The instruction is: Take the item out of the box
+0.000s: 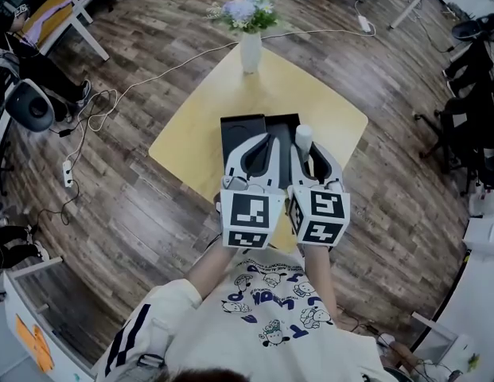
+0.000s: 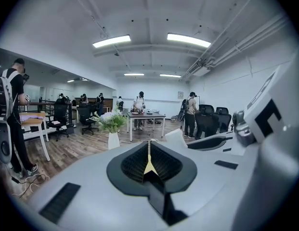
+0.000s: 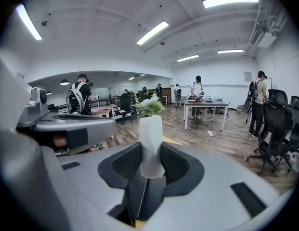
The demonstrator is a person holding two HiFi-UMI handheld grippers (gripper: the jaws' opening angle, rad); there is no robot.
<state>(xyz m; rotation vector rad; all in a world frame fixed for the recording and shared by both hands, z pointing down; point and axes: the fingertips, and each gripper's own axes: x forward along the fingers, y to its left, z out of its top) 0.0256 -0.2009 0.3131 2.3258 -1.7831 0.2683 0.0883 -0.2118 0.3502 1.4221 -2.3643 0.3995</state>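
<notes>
Table holds one box, one vase; right claw grips one item.

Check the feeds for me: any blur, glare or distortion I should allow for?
Head view: sharp, evenly lit, floor lines bow toward the edges. Left gripper view: fisheye, black corners, ceiling lamps blown white. Right gripper view: same warp, item clear, nearest foreground soft.

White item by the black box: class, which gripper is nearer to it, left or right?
Right. The right gripper grips the white item between its jaws. The left gripper is alongside, to the item's left, with its jaws together and not touching it.
</notes>
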